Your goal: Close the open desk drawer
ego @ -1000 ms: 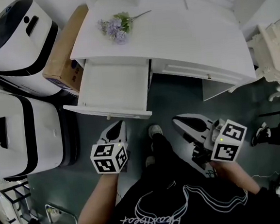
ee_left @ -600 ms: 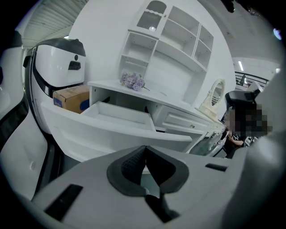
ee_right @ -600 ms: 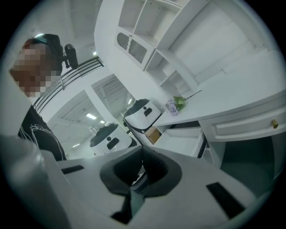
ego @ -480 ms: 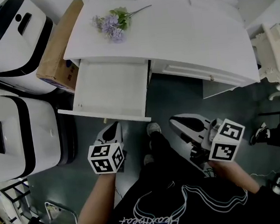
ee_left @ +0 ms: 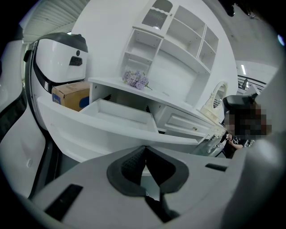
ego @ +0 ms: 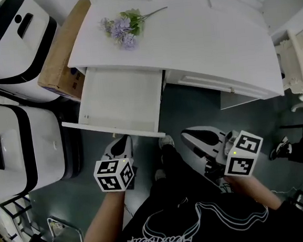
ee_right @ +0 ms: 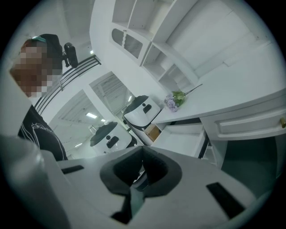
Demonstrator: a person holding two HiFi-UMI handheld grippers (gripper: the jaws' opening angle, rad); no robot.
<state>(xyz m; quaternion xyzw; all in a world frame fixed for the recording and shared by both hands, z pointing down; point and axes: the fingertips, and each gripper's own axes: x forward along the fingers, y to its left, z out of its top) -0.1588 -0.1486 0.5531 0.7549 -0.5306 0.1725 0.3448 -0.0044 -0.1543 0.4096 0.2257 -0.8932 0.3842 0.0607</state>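
Observation:
The white desk has its left drawer pulled far out and empty; the drawer's front panel faces me. My left gripper is shut with nothing in it, its tips just short of that panel and apart from it. In the left gripper view the drawer lies right ahead of the closed left gripper. My right gripper is shut and empty, held over the floor below the desk's closed right drawer. The right gripper view shows the open drawer beyond the right gripper.
Purple flowers lie on the desktop. A cardboard box and two white-and-black machines stand left of the drawer. My shoe is between the grippers. Another person is at the right edge.
The head view has shifted a little. Both grippers sit slightly lower in the picture. The drawer is out as far as before.

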